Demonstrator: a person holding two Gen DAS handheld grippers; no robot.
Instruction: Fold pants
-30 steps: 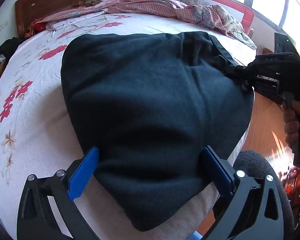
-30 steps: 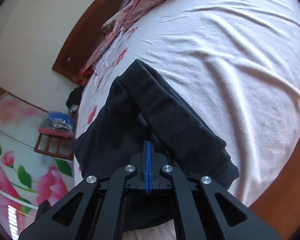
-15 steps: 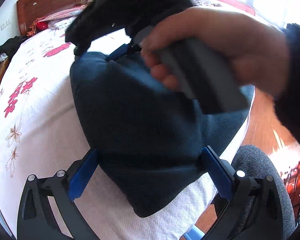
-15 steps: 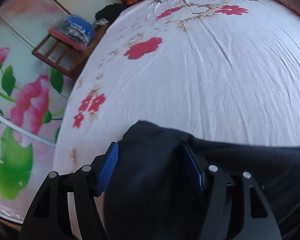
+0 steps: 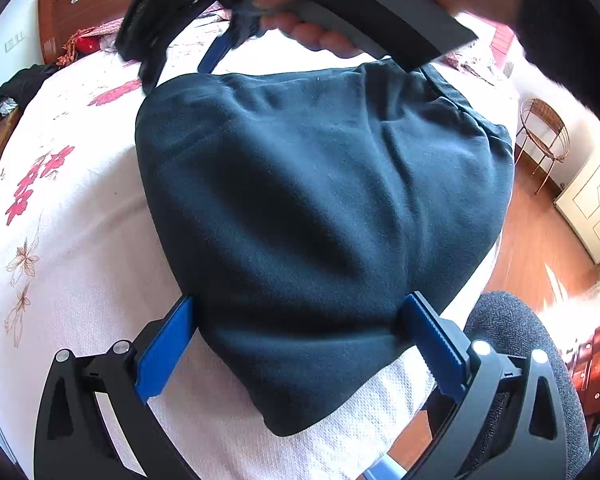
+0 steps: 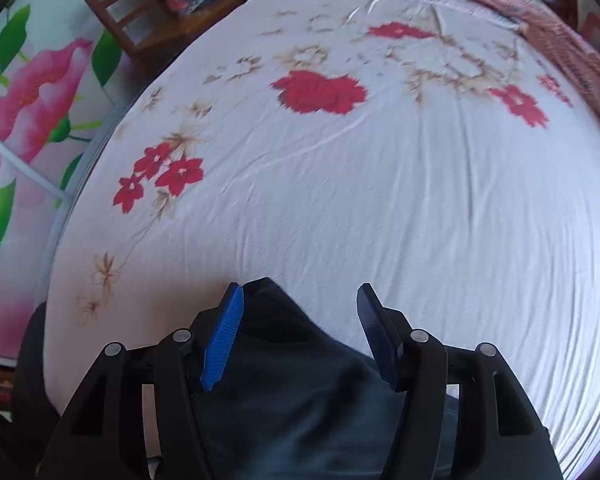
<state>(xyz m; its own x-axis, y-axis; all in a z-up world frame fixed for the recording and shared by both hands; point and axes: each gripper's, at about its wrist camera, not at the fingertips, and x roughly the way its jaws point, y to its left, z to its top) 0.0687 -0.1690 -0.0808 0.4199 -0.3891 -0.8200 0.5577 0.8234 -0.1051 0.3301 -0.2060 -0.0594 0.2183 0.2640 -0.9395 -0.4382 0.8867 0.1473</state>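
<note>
Dark blue pants (image 5: 320, 208) lie folded in a thick bundle on the white flowered bed sheet (image 5: 72, 264). My left gripper (image 5: 300, 344) stands wide open astride the bundle's near corner, one blue pad at each side of the cloth. A hand holds my right gripper (image 5: 180, 64) over the bundle's far left corner. In the right wrist view my right gripper (image 6: 300, 312) points down at that corner of the pants (image 6: 300, 392). Its jaws are closing, with the cloth between them. The left pad (image 6: 222, 344) touches the cloth and the right pad stands apart from it.
A wooden headboard (image 5: 92, 4) and a rumpled red-patterned blanket (image 6: 560, 28) lie at the bed's far end. A wooden chair with a bag (image 6: 168, 8) stands beside the bed. A grey cushioned seat (image 5: 516, 344) and wooden floor (image 5: 540, 236) are at the near right.
My right gripper let go of the pants' right edge, swept across to the far left corner and opened there. The pants' right side now lies folded over. My left gripper stayed put.
</note>
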